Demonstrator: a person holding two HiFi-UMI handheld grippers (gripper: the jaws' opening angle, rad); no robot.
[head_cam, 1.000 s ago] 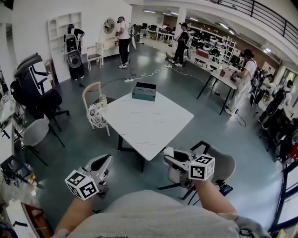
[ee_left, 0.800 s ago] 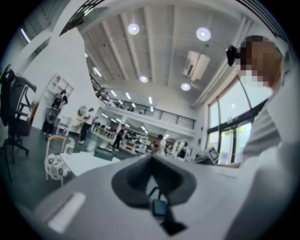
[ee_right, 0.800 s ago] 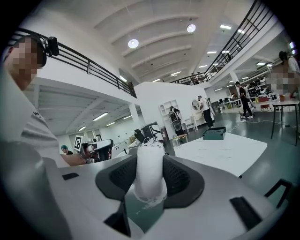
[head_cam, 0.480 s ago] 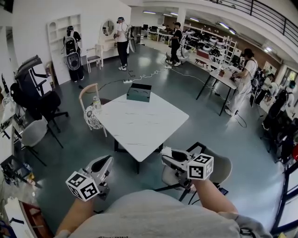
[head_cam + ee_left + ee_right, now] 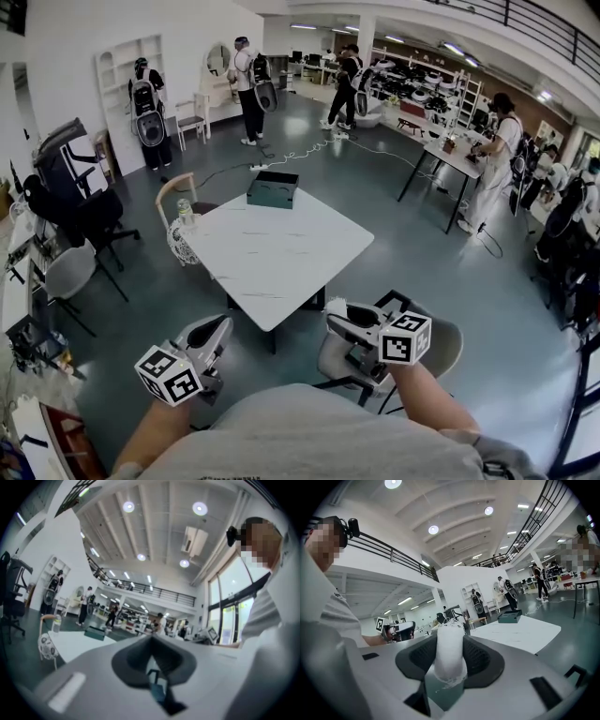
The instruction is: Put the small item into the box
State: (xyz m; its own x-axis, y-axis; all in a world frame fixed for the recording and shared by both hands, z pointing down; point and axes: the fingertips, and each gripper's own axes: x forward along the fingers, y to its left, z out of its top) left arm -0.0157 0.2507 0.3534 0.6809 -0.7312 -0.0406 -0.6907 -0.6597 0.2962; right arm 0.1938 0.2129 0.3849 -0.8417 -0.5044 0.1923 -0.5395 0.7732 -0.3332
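Pinching the small item (image 5: 449,651) well short of the box (image 5: 273,188), right gripper (image 5: 339,314) must carry it there; left gripper (image 5: 219,328) closed, empty.

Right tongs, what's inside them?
A small white item, soft and frayed at the edge, is pinched between the right tongs. Its top pokes out past the tips. The tongs cover its sides and bottom, so its whole shape can't be seen.

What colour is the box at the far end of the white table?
The rectangular box is dark green; head view shows it best.
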